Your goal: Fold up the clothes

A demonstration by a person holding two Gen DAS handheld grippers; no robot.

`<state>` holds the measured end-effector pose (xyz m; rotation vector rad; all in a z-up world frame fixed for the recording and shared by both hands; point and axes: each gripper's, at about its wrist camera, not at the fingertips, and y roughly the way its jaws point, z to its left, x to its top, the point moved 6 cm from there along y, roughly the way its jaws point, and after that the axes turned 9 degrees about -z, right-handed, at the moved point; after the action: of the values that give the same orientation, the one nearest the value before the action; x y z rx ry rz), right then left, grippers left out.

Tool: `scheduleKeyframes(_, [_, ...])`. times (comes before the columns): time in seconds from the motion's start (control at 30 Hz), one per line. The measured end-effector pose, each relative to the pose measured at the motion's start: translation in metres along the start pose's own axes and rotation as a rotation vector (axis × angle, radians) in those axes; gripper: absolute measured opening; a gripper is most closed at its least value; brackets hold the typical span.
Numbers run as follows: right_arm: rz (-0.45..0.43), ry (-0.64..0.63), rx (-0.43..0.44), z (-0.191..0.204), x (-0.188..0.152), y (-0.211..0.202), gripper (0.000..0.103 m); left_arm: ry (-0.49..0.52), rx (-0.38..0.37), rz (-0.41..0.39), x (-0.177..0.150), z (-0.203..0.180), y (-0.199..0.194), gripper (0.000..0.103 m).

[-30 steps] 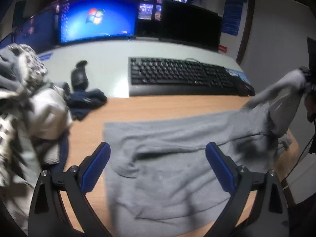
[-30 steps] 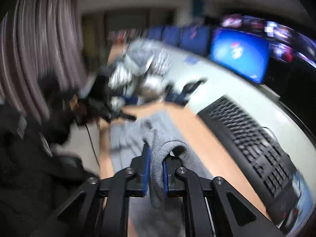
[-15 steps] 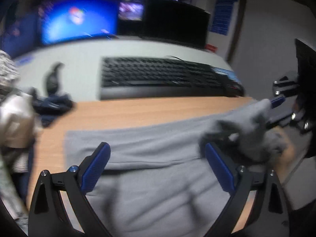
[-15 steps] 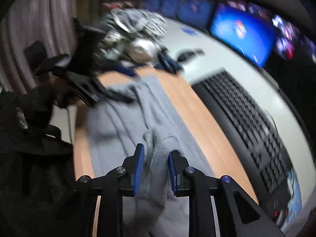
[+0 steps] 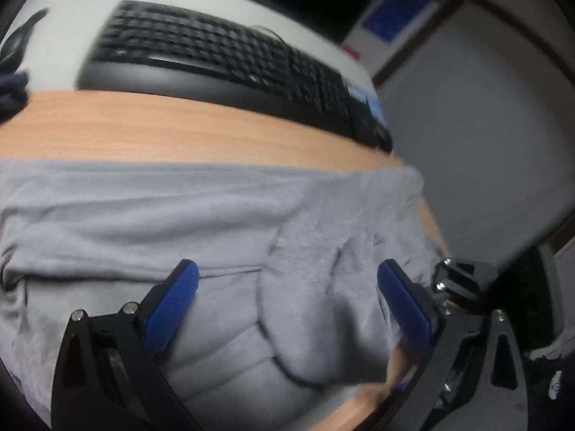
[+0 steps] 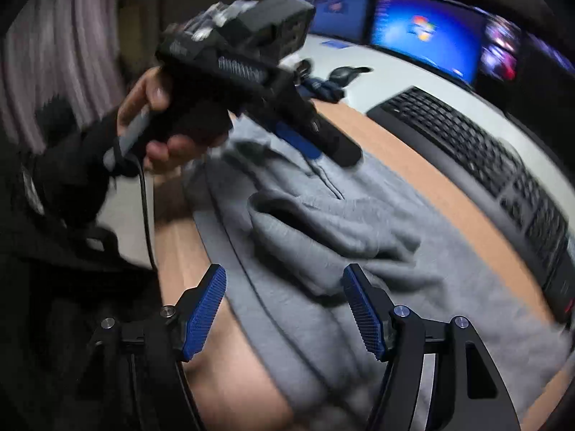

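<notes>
From the left wrist camera, the left gripper [image 5: 287, 298] has its two blue-padded fingers spread wide apart, holding nothing, low over a grey garment [image 5: 151, 215]. The garment lies across a wooden desk [image 5: 172, 133], with a bunched fold of cloth rising between the fingers. Behind it sits a black keyboard [image 5: 222, 54] on a pale grey surface [image 5: 68, 39]. Only this view shows the plain wall and a blue notice [image 5: 406, 14] to the right, plus part of the other tool's black frame [image 5: 463, 280] at the desk's right end. A dark blue cloth [image 5: 12, 93] peeks in at the left edge.

From the right wrist camera, the right gripper [image 6: 284, 309] is also wide open and empty, just above the same grey garment [image 6: 359, 251], which has a loose fold lying on top. This view alone shows a person's hand [image 6: 161, 122], in a dark sleeve, gripping the handle of the left gripper [image 6: 305, 136], whose tip hangs over the far part of the cloth. It also shows lit blue monitors [image 6: 424, 39], a computer mouse [image 6: 345, 73] and a curtain [image 6: 54, 54] at the left. The picture is blurred.
</notes>
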<state>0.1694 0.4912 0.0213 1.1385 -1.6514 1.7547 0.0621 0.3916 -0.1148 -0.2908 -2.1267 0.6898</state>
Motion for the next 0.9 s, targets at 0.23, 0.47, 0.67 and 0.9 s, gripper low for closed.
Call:
scheduleKeyframes(0.23, [-0.123,0.291,-0.209,-0.071,-0.029,-0.058,0.069,0.242,0.091,0.095,-0.007,-0.053,0.041,0.098])
scheduleKeyframes(0.47, [0.073,0.301,-0.646,-0.199,-0.084,-0.114,0.069,0.388,0.197,0.028,-0.026,-0.060,0.055,0.031])
scheduleKeyframes(0.67, [0.152,0.157,-0.637,-0.217,-0.096,-0.089,0.069,0.186,0.098,-0.030,-0.021,-0.035,0.048,0.029])
scheduleKeyframes(0.9, [0.183,-0.002,-0.593,-0.214,-0.094,-0.062,0.069,-0.049,-0.019,-0.096,-0.013,-0.005,0.039,0.020])
